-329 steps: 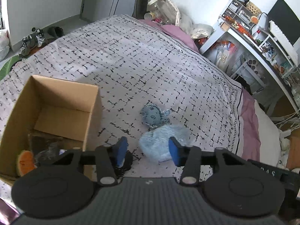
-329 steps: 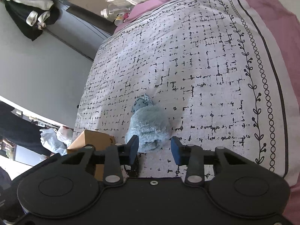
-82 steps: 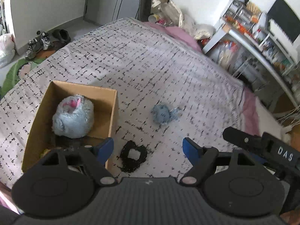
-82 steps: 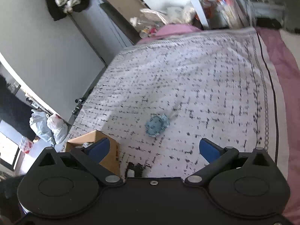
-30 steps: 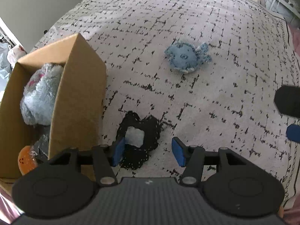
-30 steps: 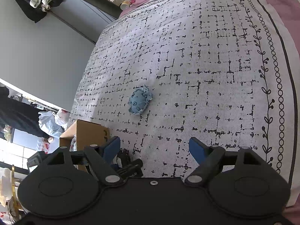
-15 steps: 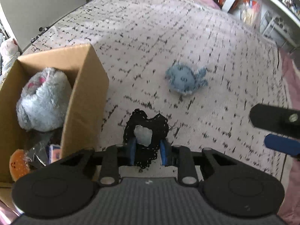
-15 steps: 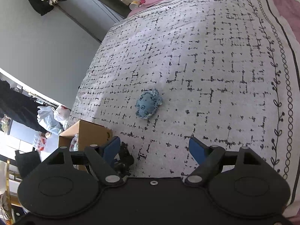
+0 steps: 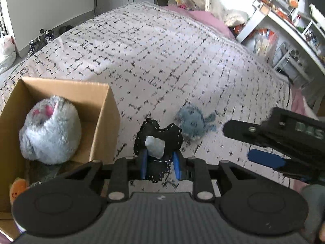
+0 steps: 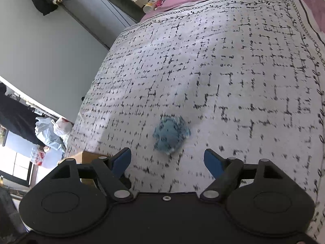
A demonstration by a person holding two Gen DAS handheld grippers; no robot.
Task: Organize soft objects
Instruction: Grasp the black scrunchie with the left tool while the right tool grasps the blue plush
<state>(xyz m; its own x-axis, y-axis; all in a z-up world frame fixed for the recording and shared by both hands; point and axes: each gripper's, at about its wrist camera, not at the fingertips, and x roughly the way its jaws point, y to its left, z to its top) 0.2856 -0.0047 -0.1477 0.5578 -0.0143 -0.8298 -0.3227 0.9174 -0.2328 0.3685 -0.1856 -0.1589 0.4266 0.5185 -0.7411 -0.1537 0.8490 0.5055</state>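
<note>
Two blue pads of the left gripper [image 9: 160, 164] pinch a black stitched felt piece [image 9: 159, 140] with a white center, raised beside the cardboard box [image 9: 105, 109]. Only the right wrist view shows the right gripper [image 10: 167, 162] gaping, empty, near the blue plush [image 10: 170, 134] on the bedspread [image 10: 233, 71].

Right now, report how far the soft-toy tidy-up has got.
Done: the grey plush sits in the cardboard box. In hand: the left claw is shut on the black fabric piece. Left: the small blue plush lies on the bed, ahead of the open right claw.
</note>
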